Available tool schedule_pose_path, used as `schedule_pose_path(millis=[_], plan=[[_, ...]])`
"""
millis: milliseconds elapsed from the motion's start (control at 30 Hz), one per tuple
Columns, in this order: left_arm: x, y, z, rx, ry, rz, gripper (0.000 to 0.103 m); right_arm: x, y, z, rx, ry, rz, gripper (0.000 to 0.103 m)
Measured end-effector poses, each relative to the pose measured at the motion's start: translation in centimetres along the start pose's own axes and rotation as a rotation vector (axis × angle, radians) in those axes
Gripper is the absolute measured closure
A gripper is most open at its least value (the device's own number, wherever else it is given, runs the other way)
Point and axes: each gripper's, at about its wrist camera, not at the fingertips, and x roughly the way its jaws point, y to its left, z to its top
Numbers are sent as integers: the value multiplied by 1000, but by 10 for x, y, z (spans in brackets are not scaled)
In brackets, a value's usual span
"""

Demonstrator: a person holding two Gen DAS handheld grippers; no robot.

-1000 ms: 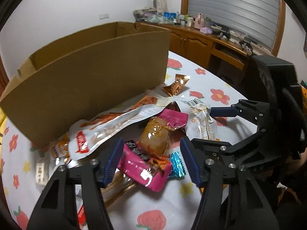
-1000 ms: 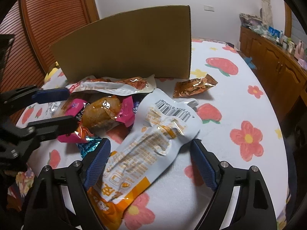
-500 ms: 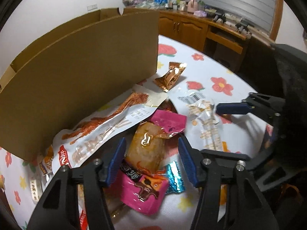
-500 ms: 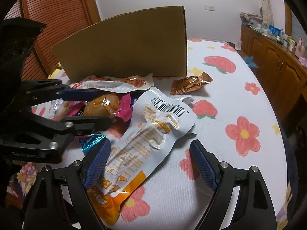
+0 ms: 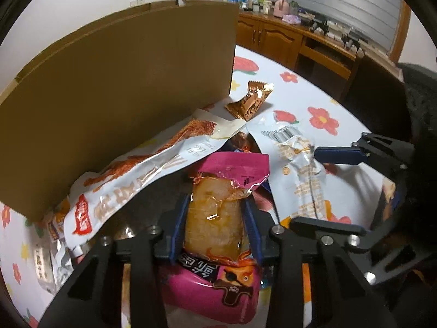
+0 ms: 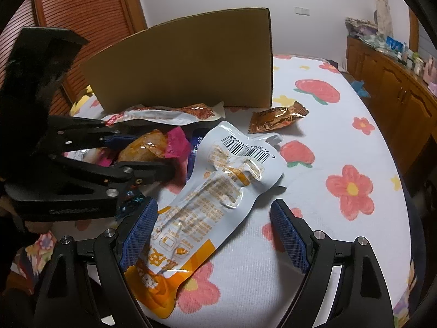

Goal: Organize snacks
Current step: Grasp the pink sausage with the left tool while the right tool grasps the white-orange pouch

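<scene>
- Left gripper (image 5: 215, 227) closing around one pink-edged pouch with a clear window (image 5: 214, 218), blue pads flanking both long sides and seemingly touching the film; pouch still lying on the snack heap.
- Right gripper (image 6: 214, 237) spread wide, hovering over the lower part of one long white-and-orange pouch (image 6: 210, 199); left pad at the pouch's edge, right pad well clear of it, nothing pinched.
- One cardboard box (image 5: 117, 82) standing on the table, long side wall facing the heap, interior hidden.
- One floral tablecloth (image 6: 341, 186), white with red flowers and strawberries, under everything.
- Counted on the cloth: one long white pouch printed with red-brown strips (image 5: 142, 172) lying along the foot of the box; one small copper-coloured wrapper (image 5: 250, 101) just off the box's corner, apart from the rest; one bit of blue foil wrapper (image 6: 133, 201) under the left gripper's frame.
- One more small white packet (image 5: 45, 262) at the far left of the heap, print too blurred to read.
- More packets underneath the pink pouch, number impossible to tell.
- One wooden sideboard (image 5: 278, 38) along the wall, cluttered with small items too tiny to count.
</scene>
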Motion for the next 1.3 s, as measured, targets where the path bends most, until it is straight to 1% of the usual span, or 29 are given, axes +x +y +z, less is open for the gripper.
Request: schedule_pose_path(millis=[167, 333, 433, 500, 533, 600, 700, 833, 1000, 1133, 1300], plan=[[-18, 1, -4, -33, -68, -9, 65, 6, 2, 4, -8, 5, -17, 15], [-35, 4, -4, -55, -121, 2, 65, 14, 8, 8, -54, 17, -65, 15], [-39, 4, -3, -68, -138, 3, 65, 16, 9, 8, -82, 24, -99, 19], [-43, 5, -3, -73, -150, 6, 65, 16, 10, 8, -101, 28, -122, 28], [-44, 5, -4, -74, -153, 9, 65, 16, 10, 8, -112, 30, -128, 30], [-44, 5, -5, -81, -159, 12, 65, 14, 6, 8, -114, 33, -126, 40], [-45, 6, -9, -87, -160, 13, 65, 10, -2, 9, -104, 35, -128, 50], [-44, 7, -12, -90, -159, 19, 65, 7, -9, 9, -89, 31, -115, 55], [-46, 8, -13, -96, -166, 22, 65, -9, -8, 14, -87, -9, -116, 60], [-51, 11, -14, -105, -176, 27, 65, -16, -6, 20, -100, -38, -123, 63], [-59, 18, -12, -117, -194, 39, 65, -23, -5, 27, -111, -65, -109, 66]])
